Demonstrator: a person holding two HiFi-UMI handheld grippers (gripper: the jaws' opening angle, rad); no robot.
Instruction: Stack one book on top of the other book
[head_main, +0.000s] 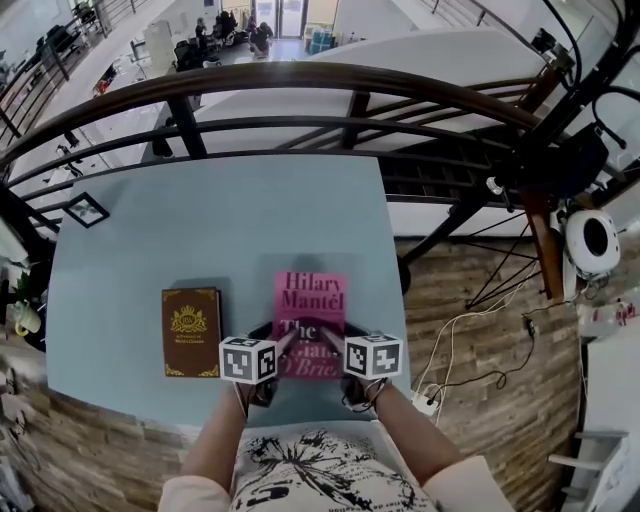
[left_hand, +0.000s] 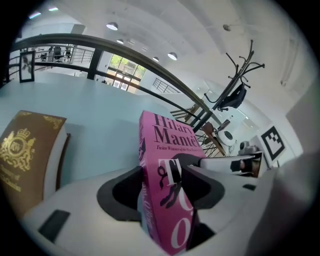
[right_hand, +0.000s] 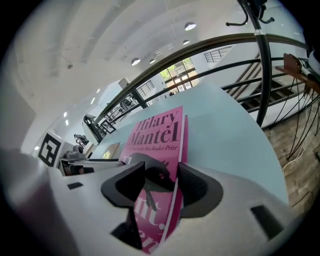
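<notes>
Biggest of all, the light-blue table (head_main: 200, 220), wide and flat. Near its 6 o'clock edge, the pink Hilary Mantel book (head_main: 312, 295), cover up, title top toward 12 o'clock, long side running 12 to 6. Seems lifted a little at the near end. At 9 o'clock from it, a small gap away, the brown book (head_main: 191, 332) with a gold crest, lying flat, long side also 12 to 6. Pinching the pink book's near left corner, the left gripper (head_main: 285, 343). Pinching the near right corner, the right gripper (head_main: 330, 338). Closer to the brown book: the left gripper. Next, probably: carry the pink book toward 9 o'clock, keep it straight, lay it on top.
</notes>
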